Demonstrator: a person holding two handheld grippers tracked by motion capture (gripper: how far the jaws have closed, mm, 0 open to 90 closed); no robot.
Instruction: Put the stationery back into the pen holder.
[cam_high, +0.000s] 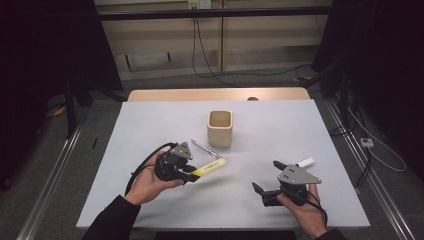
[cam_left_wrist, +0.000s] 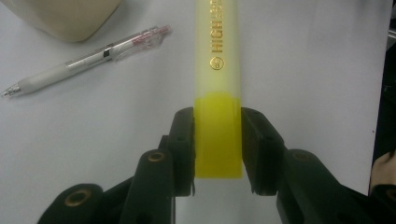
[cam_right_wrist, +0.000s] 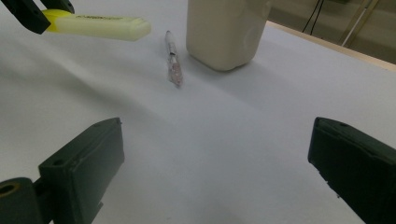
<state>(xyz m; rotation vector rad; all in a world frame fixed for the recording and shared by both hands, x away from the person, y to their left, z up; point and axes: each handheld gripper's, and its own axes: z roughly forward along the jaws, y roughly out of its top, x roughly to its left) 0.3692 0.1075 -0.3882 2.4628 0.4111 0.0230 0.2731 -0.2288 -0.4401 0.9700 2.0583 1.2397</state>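
Clamping yellow highlighter (cam_left_wrist: 218, 93) by its cap end, left gripper (cam_left_wrist: 218, 144), above table (cam_left_wrist: 303, 70)

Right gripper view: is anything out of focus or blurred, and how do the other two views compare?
Right gripper view: the pen and highlighter look soft, and the near black fingers are slightly blurred. Left gripper view: sharp, the highlighter's gold lettering readable. High view: evenly lit white table, dark surroundings, with a soft shadow beside the cup.

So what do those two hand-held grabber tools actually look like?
Each is black, with two chunky black jaws. The left gripper and right gripper both carry a grey three-cornered plate on top and trail a black cable. The person wears dark long sleeves.
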